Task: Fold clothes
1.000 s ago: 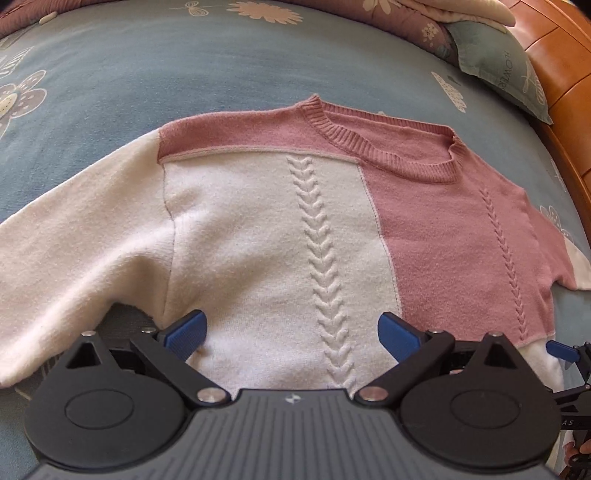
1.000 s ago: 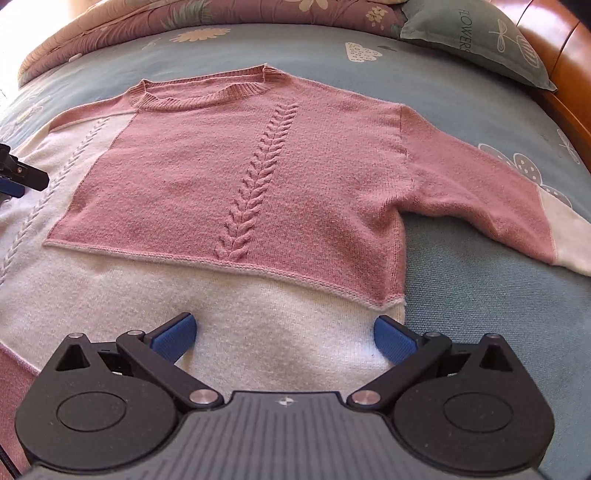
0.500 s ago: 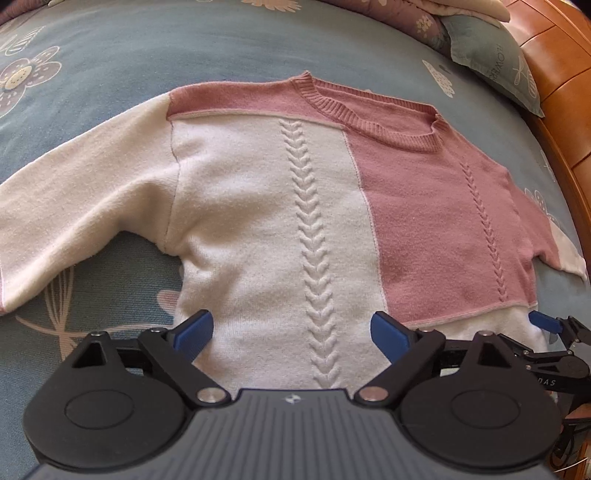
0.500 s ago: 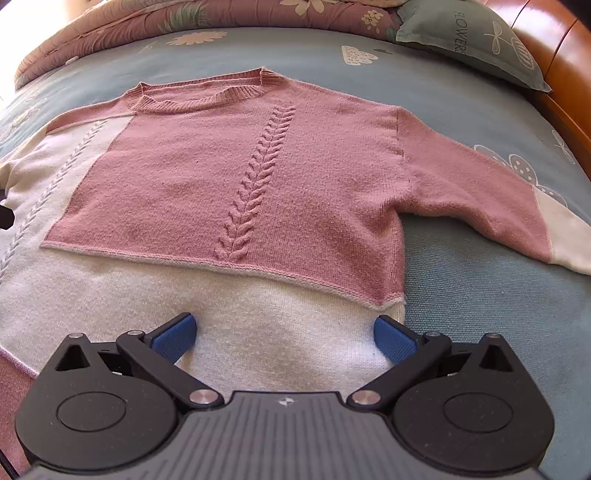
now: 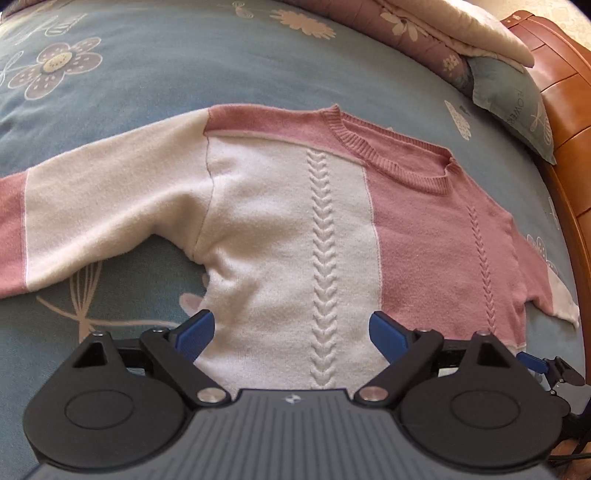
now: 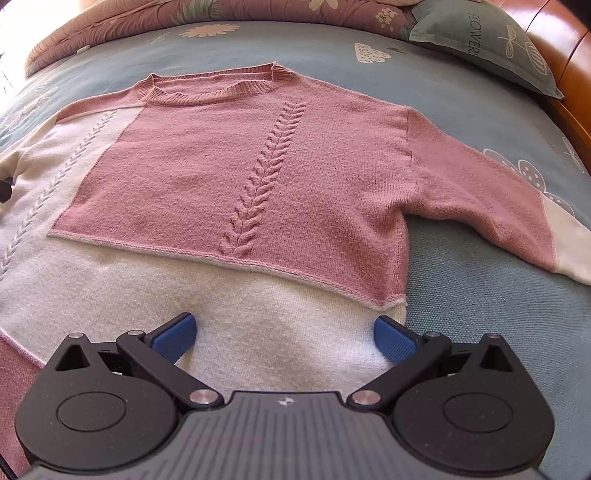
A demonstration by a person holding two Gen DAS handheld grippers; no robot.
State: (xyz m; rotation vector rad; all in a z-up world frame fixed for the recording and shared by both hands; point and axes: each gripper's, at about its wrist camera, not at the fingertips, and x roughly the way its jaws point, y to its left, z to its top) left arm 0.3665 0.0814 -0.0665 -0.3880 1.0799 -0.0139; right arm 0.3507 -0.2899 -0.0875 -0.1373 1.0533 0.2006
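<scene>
A: OK, quick pass. Left wrist view first: the sweater (image 5: 295, 221) lies flat, front up, across the middle of the frame on the blue floral bedspread (image 5: 166, 74). White panel with a cable braid at center, pink panel to the right, ribbed pink collar (image 5: 391, 155) toward the upper right.

B: Left gripper (image 5: 291, 328)?

A: Bottom center, jaws spread wide, nothing between them. Blue pads sit over the white lower part of the sweater near the hem; I cannot tell if they touch the knit.

B: Sleeves?

A: One white sleeve (image 5: 103, 221) runs out to the left edge and ends in a pink cuff. The other sleeve goes off at the right of the frame.

B: Right wrist view?

A: Same sweater (image 6: 240, 177), pink panel filling the center, white band below it, white panel at the left. Pink sleeve (image 6: 480, 199) with a white cuff reaches the right edge. Right gripper (image 6: 284, 334) at bottom center, jaws also wide apart, holding nothing, over the white band by the lower right corner of the body.

B: Background?

A: Grey-green pillow (image 6: 487, 40) upper right, against the wooden headboard (image 6: 569, 55). Folded floral quilt (image 6: 147, 26) along the top. A tip of the right gripper shows at the lower right edge of the left view.
</scene>
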